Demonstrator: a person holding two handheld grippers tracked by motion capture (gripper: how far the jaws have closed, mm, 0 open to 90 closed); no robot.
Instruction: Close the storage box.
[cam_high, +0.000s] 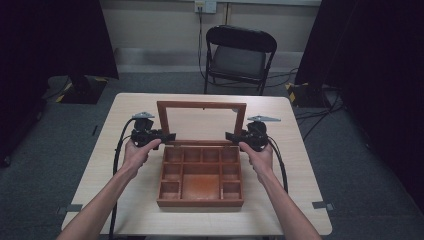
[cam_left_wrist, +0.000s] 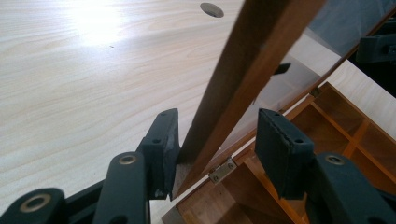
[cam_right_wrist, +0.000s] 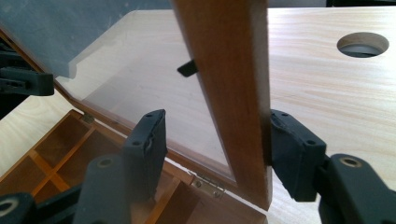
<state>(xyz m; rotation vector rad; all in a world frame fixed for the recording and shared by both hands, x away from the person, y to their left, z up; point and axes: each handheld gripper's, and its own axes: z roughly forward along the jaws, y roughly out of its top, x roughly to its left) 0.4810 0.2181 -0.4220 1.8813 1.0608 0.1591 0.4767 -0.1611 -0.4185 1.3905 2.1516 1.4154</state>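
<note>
A wooden box (cam_high: 200, 201) with several empty compartments sits mid-table. Its glass-paned lid (cam_high: 201, 105) stands open and upright at the far side. My left gripper (cam_high: 168, 136) is at the lid's left side rail just above the hinge, and my right gripper (cam_high: 231, 136) is at the right rail. In the left gripper view the rail (cam_left_wrist: 252, 70) runs between my open gripper (cam_left_wrist: 217, 140), close to the left pad (cam_left_wrist: 163, 140). In the right gripper view the rail (cam_right_wrist: 229, 70) sits inside my open gripper (cam_right_wrist: 219, 140), against the right pad (cam_right_wrist: 292, 149). Brass hinges (cam_left_wrist: 223, 170) (cam_right_wrist: 205, 183) show below.
The light wooden table (cam_high: 135, 112) has a round cable hole (cam_right_wrist: 363, 44) beyond the lid. A black folding chair (cam_high: 240, 55) stands behind the table. Dark curtains flank both sides, and cables trail from the grippers over the near table edge.
</note>
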